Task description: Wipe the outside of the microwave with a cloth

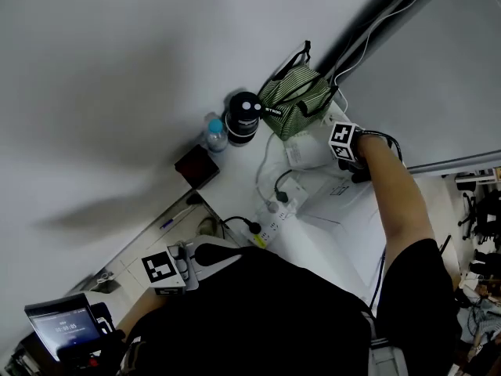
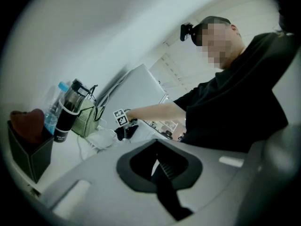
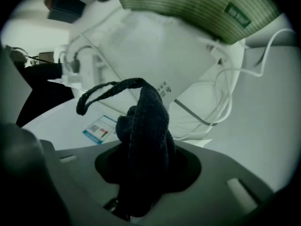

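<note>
**Right tongs [image 3: 141, 182] clamp cloth at microwave; wiping barely begun**

Dark cloth [image 3: 143, 135] is bunched and gripped fast in the right tongs. It hangs over the white microwave [image 1: 340, 233] top near its sticker, just beside a green striped bag [image 1: 293, 96]. Left tongs [image 2: 162, 171] sit low by the torso, seemingly closed on nothing, though the view is murky. Judgement: top, sides and door are all still to wipe.

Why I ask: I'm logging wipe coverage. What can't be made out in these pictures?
Microwave front and sides: head view, only the top shows; the person's arm and torso cover the rest.
Pads of the right gripper: right gripper view, buried in the dark cloth it grips.
Sticker print: right gripper view, too small and blurred.
</note>
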`<state>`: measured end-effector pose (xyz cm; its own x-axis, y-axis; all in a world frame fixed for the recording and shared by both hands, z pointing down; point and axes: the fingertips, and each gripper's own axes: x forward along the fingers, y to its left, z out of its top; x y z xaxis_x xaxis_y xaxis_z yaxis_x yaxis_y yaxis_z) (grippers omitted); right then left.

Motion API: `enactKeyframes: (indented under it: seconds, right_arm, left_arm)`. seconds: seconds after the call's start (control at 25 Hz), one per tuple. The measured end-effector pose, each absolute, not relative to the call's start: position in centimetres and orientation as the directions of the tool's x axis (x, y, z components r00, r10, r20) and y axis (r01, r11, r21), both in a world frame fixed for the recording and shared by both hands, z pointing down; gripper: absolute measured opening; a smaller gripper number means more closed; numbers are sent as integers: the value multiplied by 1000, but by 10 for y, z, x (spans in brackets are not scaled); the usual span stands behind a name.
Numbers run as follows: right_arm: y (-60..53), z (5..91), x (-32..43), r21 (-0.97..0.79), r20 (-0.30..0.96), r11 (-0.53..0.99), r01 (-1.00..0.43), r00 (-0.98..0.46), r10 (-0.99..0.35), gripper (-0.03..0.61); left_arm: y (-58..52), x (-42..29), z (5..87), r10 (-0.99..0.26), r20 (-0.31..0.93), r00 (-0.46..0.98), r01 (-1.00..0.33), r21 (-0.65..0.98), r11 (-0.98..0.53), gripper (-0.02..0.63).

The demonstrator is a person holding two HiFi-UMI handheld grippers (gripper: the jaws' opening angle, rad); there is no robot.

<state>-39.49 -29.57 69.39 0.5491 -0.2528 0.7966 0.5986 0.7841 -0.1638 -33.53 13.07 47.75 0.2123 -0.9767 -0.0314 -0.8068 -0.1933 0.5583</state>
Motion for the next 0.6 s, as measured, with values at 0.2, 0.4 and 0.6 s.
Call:
enactKeyframes:
  seconds: [0.2,0.4,0.6]
  right_arm:
    - [-240,594,-395,-275,882,732,624,466,-66,144]
    - [-221,612,-364,-307,838,702,643,532,-122,144]
    - [-239,680,-369,-228,795,713,663,550,-258,143]
  left_arm:
    - [118,-331,465,-955,-81,286,-802,526,-285,3]
    - [115,-327,464,-940,-112,322,-783,527,-331,3]
    - [133,-328,471,-962,-97,254,-792,551,-264,3]
